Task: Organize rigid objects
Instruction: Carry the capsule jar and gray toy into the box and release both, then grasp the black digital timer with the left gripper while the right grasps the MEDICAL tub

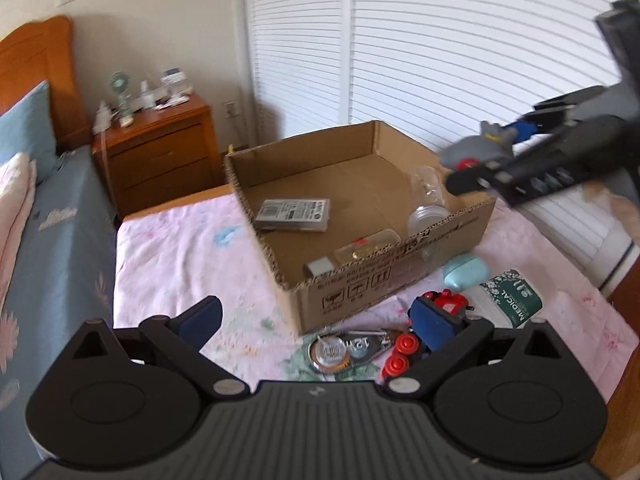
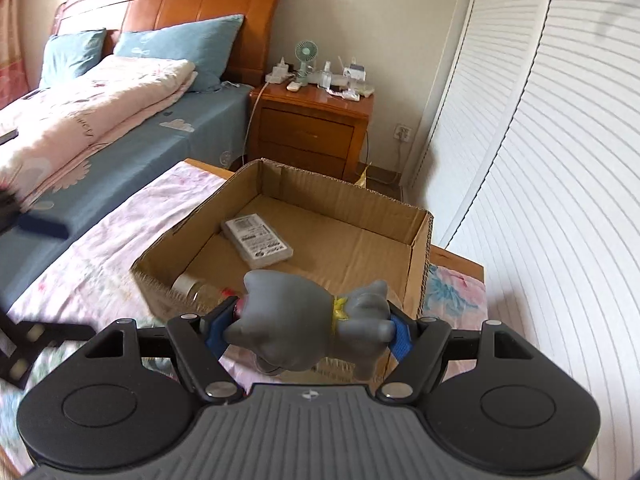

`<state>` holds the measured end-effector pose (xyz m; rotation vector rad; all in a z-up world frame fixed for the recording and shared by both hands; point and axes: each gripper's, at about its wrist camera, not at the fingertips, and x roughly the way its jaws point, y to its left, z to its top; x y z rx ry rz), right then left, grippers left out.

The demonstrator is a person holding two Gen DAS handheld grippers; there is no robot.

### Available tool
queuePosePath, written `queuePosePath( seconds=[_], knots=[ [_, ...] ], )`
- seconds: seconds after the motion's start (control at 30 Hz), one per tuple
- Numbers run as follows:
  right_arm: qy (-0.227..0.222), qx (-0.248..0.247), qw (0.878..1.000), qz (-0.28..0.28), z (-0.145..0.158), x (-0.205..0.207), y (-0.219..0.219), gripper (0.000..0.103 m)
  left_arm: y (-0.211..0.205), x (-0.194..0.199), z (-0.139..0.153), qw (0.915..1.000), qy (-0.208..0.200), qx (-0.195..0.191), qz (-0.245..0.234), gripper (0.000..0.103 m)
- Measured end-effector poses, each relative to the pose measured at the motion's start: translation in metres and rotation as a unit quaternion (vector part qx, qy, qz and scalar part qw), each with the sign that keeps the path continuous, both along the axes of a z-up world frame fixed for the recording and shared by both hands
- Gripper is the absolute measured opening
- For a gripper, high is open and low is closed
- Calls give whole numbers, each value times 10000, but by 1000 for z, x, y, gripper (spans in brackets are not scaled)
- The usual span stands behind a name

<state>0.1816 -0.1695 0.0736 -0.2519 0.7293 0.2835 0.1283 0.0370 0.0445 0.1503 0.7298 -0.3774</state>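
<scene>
Right gripper [image 2: 310, 326]: we clamp the grey toy figure [image 2: 308, 320] between both pads, above the near wall of the cardboard box [image 2: 416, 256].
Left gripper [image 1: 320, 320]: we hold it spread wide, gripping nothing, over the red toy [image 1: 404, 350].
Box contents: a labelled flat pack [image 1: 295, 215], print unreadable, and clear jars.
Readable writing: "MEDICAL" on the green-white pack [image 1: 510, 300] beside the box.

Each tool [image 1: 316, 320] [image 2: 310, 326] has a ribbed grey body, two round black housings, silver screws, black linkage arms and blue-padded fingers [image 1: 202, 318].
</scene>
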Motion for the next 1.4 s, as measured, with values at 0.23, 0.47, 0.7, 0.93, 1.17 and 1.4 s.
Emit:
queuePosePath(
  seconds=[0.23, 0.47, 0.7, 0.93, 1.17, 1.4],
  knots=[
    [250, 36, 9993, -266, -4, 57, 11, 78, 7, -16, -8, 9991, 48, -214, 349, 100],
    [125, -35, 9976, -679, -8, 103, 16, 103, 9, -21, -16, 9990, 112, -139, 401, 100],
    [134, 21, 9976, -681, -10, 86, 14, 103, 13, -19, -19, 9983, 218, -208, 498, 100],
    [120, 134, 9975, -690, -9, 51, 12, 103, 14, -23, -18, 9976, 201, -193, 629, 100],
    [111, 324, 9948, -963, -26, 4, 2, 103, 14, -28, -22, 9972, 251, -155, 687, 100],
    [139, 248, 9919, -1239, -62, -56, -2, 103, 8, -34, -31, 9977, 330, -23, 597, 101]
  ],
)
